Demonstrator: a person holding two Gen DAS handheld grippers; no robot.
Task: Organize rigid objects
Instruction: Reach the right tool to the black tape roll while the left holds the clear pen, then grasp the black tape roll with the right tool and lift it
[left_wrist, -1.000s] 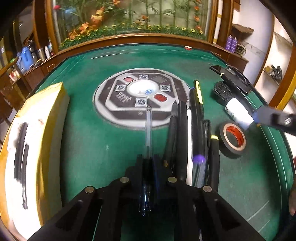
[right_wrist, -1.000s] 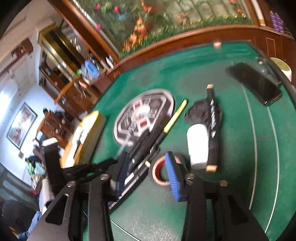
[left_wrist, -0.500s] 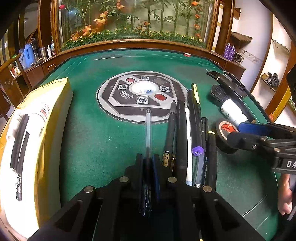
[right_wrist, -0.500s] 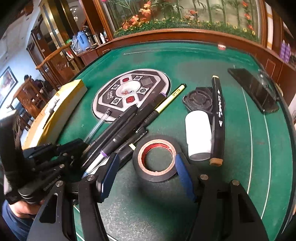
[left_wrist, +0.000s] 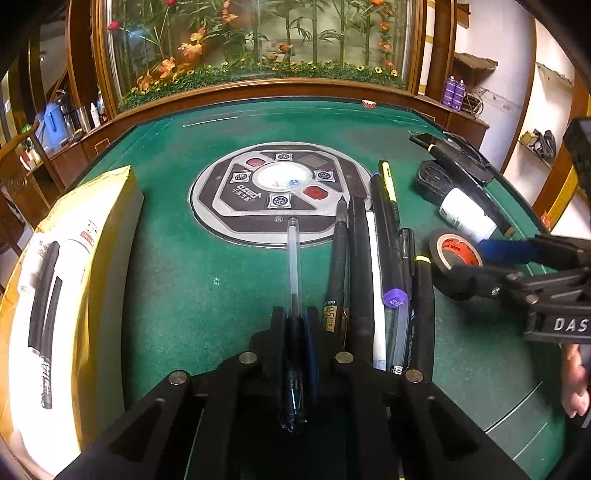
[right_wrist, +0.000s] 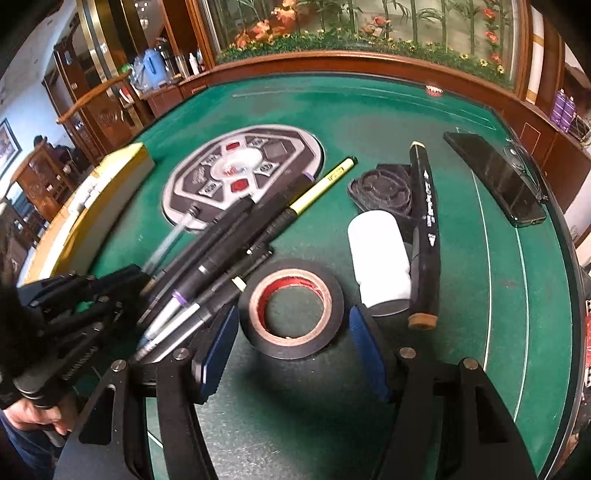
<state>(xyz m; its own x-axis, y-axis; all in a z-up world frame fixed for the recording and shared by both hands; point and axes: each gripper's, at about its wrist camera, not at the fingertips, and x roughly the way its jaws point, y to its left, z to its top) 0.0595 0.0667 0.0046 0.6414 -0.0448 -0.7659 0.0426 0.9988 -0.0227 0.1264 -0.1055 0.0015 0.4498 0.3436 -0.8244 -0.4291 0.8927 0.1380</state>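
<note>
While our left gripper (left_wrist: 295, 332) pinches a clear pen (left_wrist: 293, 258) beside the pen row (left_wrist: 373, 266), our right gripper (right_wrist: 291, 332) straddles the tape roll (right_wrist: 291, 308), jaws wide; white bottle (right_wrist: 380, 254) and marker (right_wrist: 424, 229) remain loose.

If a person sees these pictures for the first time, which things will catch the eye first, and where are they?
First comes the black tape roll with its red core, lying on the green table between the open blue pads of the right gripper. Next is the row of pens side by side near the table's middle, with the left gripper shut on a clear pen beside them.
</note>
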